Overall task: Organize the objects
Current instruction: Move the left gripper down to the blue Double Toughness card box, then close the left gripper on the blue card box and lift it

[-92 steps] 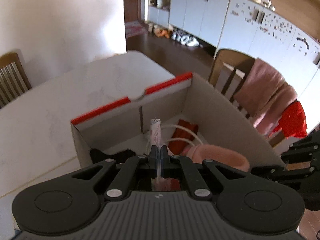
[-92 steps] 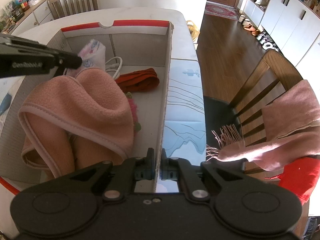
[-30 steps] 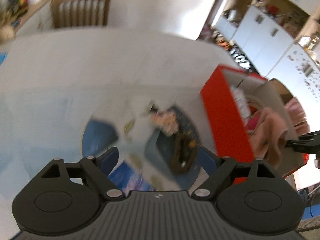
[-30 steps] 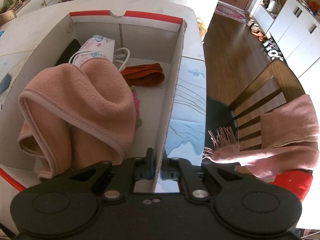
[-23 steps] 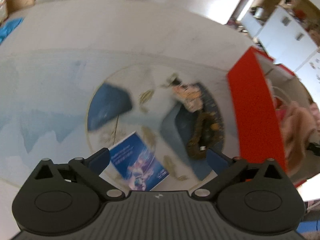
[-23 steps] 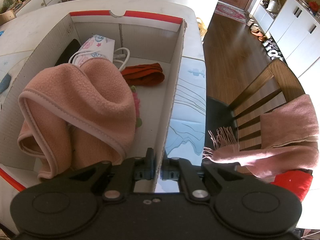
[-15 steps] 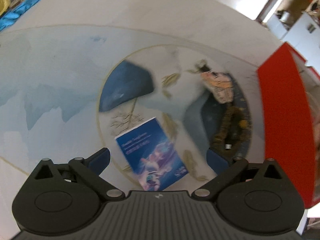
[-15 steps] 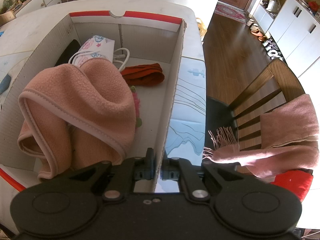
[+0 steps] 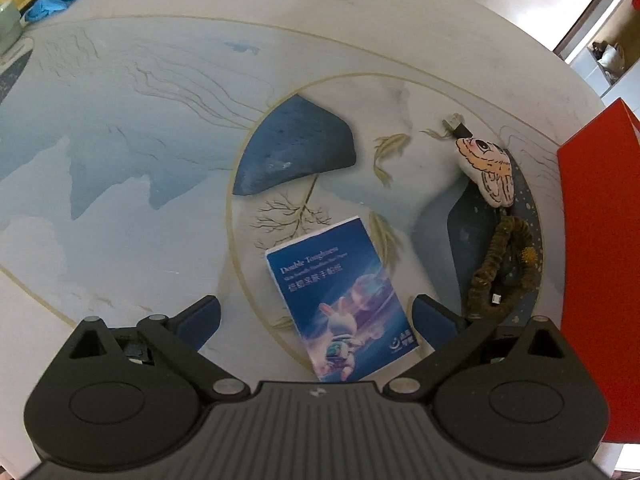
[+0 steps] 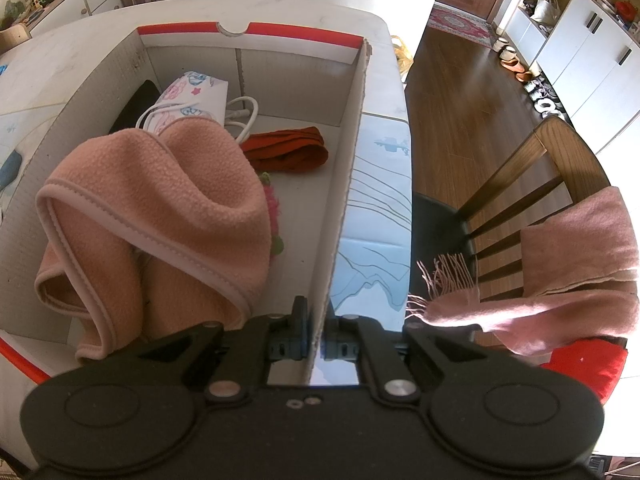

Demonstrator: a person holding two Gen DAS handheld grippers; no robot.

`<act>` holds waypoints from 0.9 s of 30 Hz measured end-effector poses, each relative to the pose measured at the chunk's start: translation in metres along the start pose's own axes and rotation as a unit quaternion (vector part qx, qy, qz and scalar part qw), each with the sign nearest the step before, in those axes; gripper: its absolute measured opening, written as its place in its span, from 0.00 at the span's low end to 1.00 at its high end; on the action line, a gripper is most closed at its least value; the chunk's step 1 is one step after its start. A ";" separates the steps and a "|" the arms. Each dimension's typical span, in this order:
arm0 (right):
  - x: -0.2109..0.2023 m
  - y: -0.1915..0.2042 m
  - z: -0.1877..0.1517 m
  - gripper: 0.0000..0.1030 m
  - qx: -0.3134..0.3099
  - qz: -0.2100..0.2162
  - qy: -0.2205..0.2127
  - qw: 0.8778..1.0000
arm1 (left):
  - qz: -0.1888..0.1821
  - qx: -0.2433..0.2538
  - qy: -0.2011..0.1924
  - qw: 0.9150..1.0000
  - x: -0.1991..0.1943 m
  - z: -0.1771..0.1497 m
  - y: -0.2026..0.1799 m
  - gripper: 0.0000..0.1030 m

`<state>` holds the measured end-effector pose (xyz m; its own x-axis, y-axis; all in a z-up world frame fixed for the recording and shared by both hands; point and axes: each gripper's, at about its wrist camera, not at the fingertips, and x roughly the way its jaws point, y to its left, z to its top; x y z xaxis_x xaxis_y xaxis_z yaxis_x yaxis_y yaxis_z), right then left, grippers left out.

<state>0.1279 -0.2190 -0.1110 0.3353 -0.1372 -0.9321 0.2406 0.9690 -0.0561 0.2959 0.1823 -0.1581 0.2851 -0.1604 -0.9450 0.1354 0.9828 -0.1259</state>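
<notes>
Tissue pack (image 9: 342, 304), blue with a cartoon rabbit, lies flat on the surface (image 9: 132, 152), tilted, its near end between the 2 spread fingers of the left claw (image 9: 316, 318). That claw has just been opening and stands wide, its pads clear of the pack on both sides. Right of the pack lie a brown scrunchie (image 9: 502, 268) and, beyond it, a small plush (image 9: 486, 168); the red box wall (image 9: 592, 240) stands at the far right.

The right claw (image 10: 316, 344) is clamped on the box (image 10: 348, 168) side wall at its near end. Inside the box lie a pink fleece (image 10: 160, 204), a red cloth (image 10: 286, 152), a white cable (image 10: 240, 114) and a patterned pouch (image 10: 192, 90).
</notes>
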 end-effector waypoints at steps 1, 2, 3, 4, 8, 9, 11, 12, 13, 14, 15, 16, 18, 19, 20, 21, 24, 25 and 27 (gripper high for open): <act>0.000 0.000 0.000 0.05 0.000 0.000 0.000 1.000 | 0.001 0.000 -0.001 1.000 0.000 -0.001 0.001 0.99; 0.000 0.000 0.000 0.05 0.000 0.000 0.000 1.000 | 0.001 0.000 -0.003 1.000 -0.001 -0.001 0.002 0.98; 0.000 0.000 0.000 0.05 0.000 0.000 0.000 1.000 | -0.001 0.001 -0.006 1.000 -0.001 -0.001 0.001 0.96; 0.000 -0.001 0.000 0.05 0.000 0.000 0.000 1.000 | -0.002 0.004 -0.009 1.000 -0.002 -0.002 0.000 0.93; 0.000 0.000 0.000 0.05 -0.001 -0.001 -0.001 1.000 | 0.002 0.019 -0.020 1.000 -0.006 -0.003 -0.003 0.71; 0.000 0.000 0.000 0.05 -0.001 -0.001 -0.001 1.000 | 0.001 0.020 -0.024 1.000 -0.007 -0.003 -0.003 0.65; 0.000 -0.001 0.000 0.05 0.000 -0.001 0.000 1.000 | -0.005 0.017 -0.028 0.999 -0.010 -0.003 -0.002 0.50; 0.000 0.000 0.000 0.05 0.000 0.000 0.000 1.000 | -0.007 0.018 -0.029 0.999 -0.011 -0.003 -0.002 0.50; 0.000 0.000 0.000 0.05 0.000 0.000 -0.001 1.000 | -0.009 0.021 -0.031 0.999 -0.012 -0.003 -0.002 0.50; 0.000 0.000 0.000 0.05 0.000 0.000 -0.001 1.000 | -0.010 0.025 -0.032 0.999 -0.013 -0.003 -0.003 0.50; 0.000 0.000 0.000 0.05 0.000 0.000 0.000 1.000 | -0.011 0.029 -0.032 0.999 -0.014 -0.003 -0.003 0.50; 0.001 0.000 0.000 0.04 0.000 0.000 -0.001 1.000 | -0.013 0.034 -0.034 0.999 -0.016 -0.003 -0.004 0.50; 0.001 -0.001 0.000 0.04 0.000 0.001 -0.002 1.000 | -0.017 0.044 -0.039 0.998 -0.023 -0.001 -0.007 0.49; 0.001 -0.001 0.000 0.04 0.000 0.001 -0.002 1.000 | -0.021 0.046 -0.041 0.998 -0.027 -0.001 -0.009 0.49; 0.001 -0.001 0.000 0.04 0.000 0.001 -0.002 1.000 | -0.029 0.051 -0.045 0.997 -0.031 0.000 -0.010 0.49; 0.001 -0.001 0.000 0.04 0.000 0.001 -0.002 1.000 | -0.034 0.056 -0.049 0.997 -0.036 0.001 -0.013 0.49; 0.001 -0.001 0.000 0.04 -0.001 0.001 -0.002 1.000 | -0.054 0.071 -0.059 0.994 -0.049 0.006 -0.025 0.49; 0.001 0.000 0.000 0.04 -0.001 0.001 -0.002 1.000 | -0.062 0.077 -0.062 0.993 -0.054 0.007 -0.029 0.49; 0.001 -0.001 0.000 0.04 -0.001 0.001 -0.002 1.000 | -0.078 0.085 -0.068 0.991 -0.062 0.011 -0.037 0.49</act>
<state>0.1285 -0.2199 -0.1116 0.3395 -0.1354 -0.9308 0.2382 0.9697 -0.0542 0.2835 0.1546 -0.0910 0.3713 -0.3305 -0.8677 0.3420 0.9175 -0.2031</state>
